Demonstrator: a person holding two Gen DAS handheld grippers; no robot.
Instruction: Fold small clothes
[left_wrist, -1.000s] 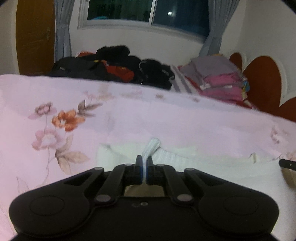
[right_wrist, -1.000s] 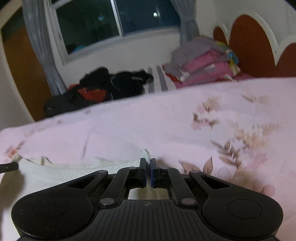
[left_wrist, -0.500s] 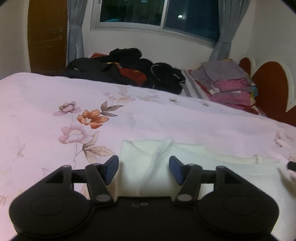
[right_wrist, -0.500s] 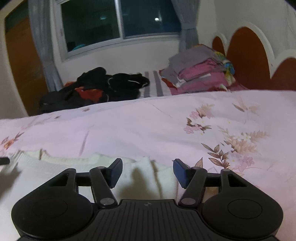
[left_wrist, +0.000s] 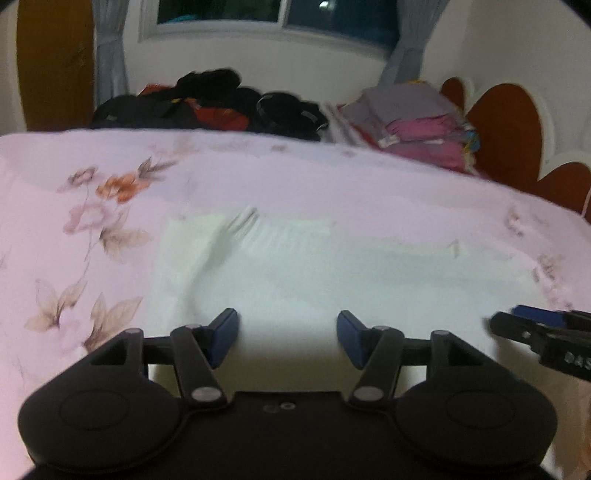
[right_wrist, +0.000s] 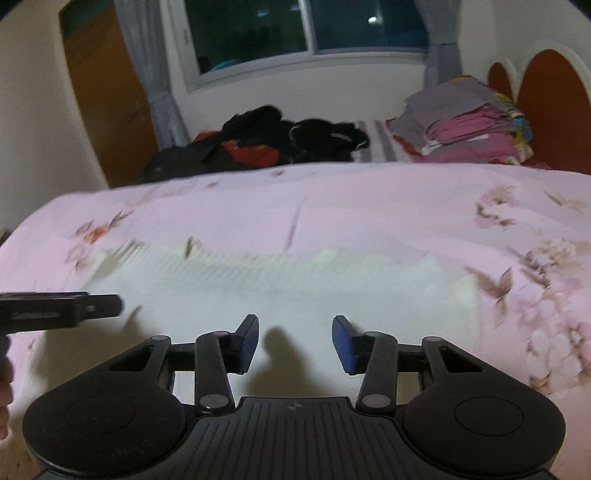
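Observation:
A small white garment (left_wrist: 295, 273) lies flat on the pink floral bedspread (left_wrist: 110, 177); it also shows in the right wrist view (right_wrist: 280, 291). My left gripper (left_wrist: 287, 338) is open and empty, hovering over the garment's near left part. My right gripper (right_wrist: 294, 341) is open and empty over the garment's near right part. The right gripper's tip shows at the right edge of the left wrist view (left_wrist: 535, 332). The left gripper's tip shows at the left edge of the right wrist view (right_wrist: 62, 312). Both views are motion-blurred.
A heap of dark clothes (left_wrist: 214, 103) lies at the far side of the bed. A stack of folded grey and pink clothes (left_wrist: 417, 118) sits by the brown headboard (left_wrist: 506, 133). A window (right_wrist: 303, 29) and a wooden door (right_wrist: 107, 92) lie beyond.
Both grippers were shut on the garment's far edge one second ago. They opened, let it go, and have since drawn back toward me and risen over the garment.

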